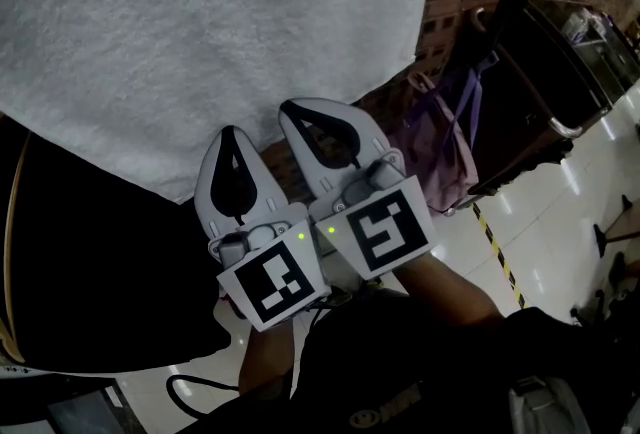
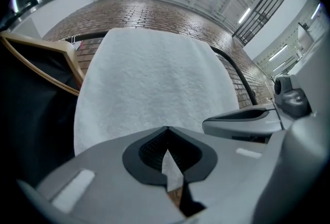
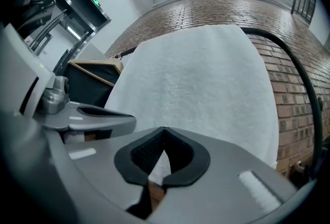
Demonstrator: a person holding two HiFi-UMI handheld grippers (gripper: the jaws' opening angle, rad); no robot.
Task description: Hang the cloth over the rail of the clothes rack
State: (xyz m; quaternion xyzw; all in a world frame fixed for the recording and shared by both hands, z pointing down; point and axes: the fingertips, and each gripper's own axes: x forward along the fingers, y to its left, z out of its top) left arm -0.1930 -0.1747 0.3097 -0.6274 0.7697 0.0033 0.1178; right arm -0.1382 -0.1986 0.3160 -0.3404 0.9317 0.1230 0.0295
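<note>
A white terry cloth (image 1: 200, 22) hangs draped over the black rail (image 2: 234, 65), filling the upper left of the head view. My left gripper (image 1: 232, 132) and right gripper (image 1: 290, 107) point up side by side, with their tips at the cloth's lower edge. Both are shut. In the left gripper view the cloth (image 2: 154, 78) spreads beyond the closed left gripper (image 2: 167, 128), and I see none of it pinched. The right gripper view shows the same: the cloth (image 3: 201, 78) on the rail (image 3: 301, 70) past the closed right gripper (image 3: 164, 128).
A black garment on a wooden hanger (image 2: 41, 58) hangs left of the cloth. A purple bag (image 1: 440, 142) and dark clothes (image 1: 530, 92) hang to the right. A brick wall (image 3: 294, 114) stands behind the rack. Yellow-black tape (image 1: 497, 247) runs across the glossy floor.
</note>
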